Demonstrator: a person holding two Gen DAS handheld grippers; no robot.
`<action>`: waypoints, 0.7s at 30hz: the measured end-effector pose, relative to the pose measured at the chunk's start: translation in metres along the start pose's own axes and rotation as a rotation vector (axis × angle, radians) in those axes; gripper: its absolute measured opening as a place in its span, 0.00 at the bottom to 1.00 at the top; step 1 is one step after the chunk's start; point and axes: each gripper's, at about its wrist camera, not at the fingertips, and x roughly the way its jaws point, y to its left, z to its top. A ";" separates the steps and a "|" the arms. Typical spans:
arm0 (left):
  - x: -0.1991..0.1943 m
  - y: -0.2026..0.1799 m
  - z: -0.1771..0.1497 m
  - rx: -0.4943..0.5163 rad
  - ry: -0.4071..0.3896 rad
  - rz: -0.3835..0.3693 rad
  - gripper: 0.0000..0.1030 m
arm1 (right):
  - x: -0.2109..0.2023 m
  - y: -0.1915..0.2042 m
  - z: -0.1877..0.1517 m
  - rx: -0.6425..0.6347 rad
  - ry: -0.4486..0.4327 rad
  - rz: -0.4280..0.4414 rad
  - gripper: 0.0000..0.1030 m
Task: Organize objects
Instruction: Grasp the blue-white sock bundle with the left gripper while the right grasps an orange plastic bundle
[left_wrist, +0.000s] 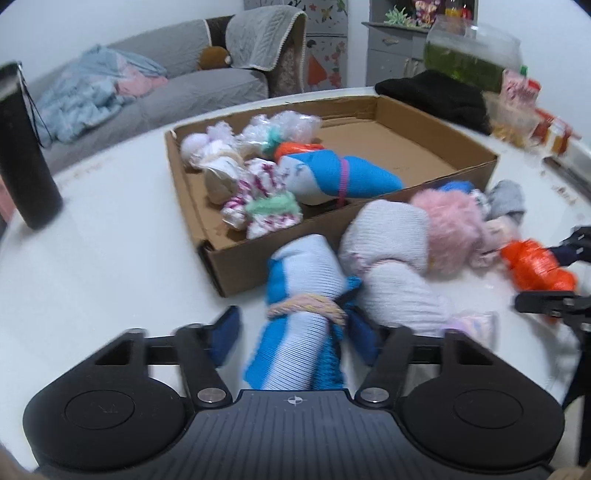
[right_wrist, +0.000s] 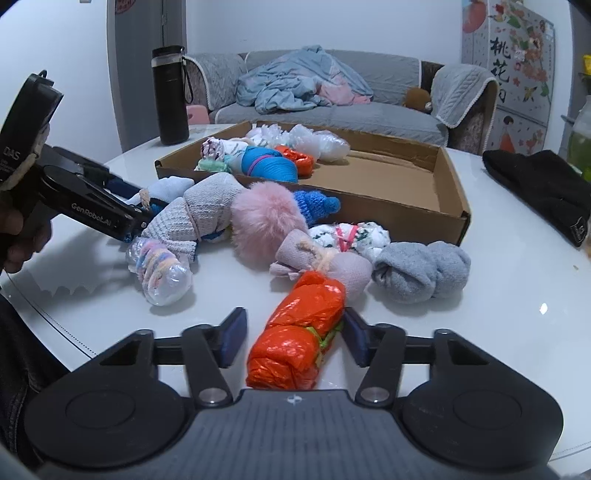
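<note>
A blue-and-white striped sock roll (left_wrist: 295, 280), tied with a yarn band, lies on the white table between the fingers of my left gripper (left_wrist: 293, 334). Its right pad touches the roll, while a strip of table shows beside the left pad. An orange plastic-wrapped bundle (right_wrist: 299, 332) lies between the fingers of my right gripper (right_wrist: 293, 338). The right pad is against it and the left pad stands just off it. Behind both is a flat cardboard box (left_wrist: 221, 266) (right_wrist: 406, 218) with several bundles in its left part.
Loose bundles lie in front of the box: a pale knit roll (right_wrist: 207, 210), a pink fluffy ball (right_wrist: 264, 221), a grey sock ball (right_wrist: 421, 269). A black bottle (right_wrist: 170, 96) stands at the back left, and a black cloth (right_wrist: 535, 188) lies at the right. A sofa is beyond the table.
</note>
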 end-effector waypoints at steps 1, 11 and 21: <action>-0.002 -0.001 -0.001 -0.005 0.002 -0.001 0.59 | -0.001 0.000 -0.001 0.000 -0.003 0.001 0.42; -0.012 -0.012 -0.008 -0.049 0.006 0.015 0.44 | -0.004 -0.001 -0.002 0.001 -0.014 0.023 0.27; -0.039 -0.015 -0.013 -0.102 0.011 0.069 0.43 | -0.021 -0.014 0.001 0.003 -0.032 0.038 0.27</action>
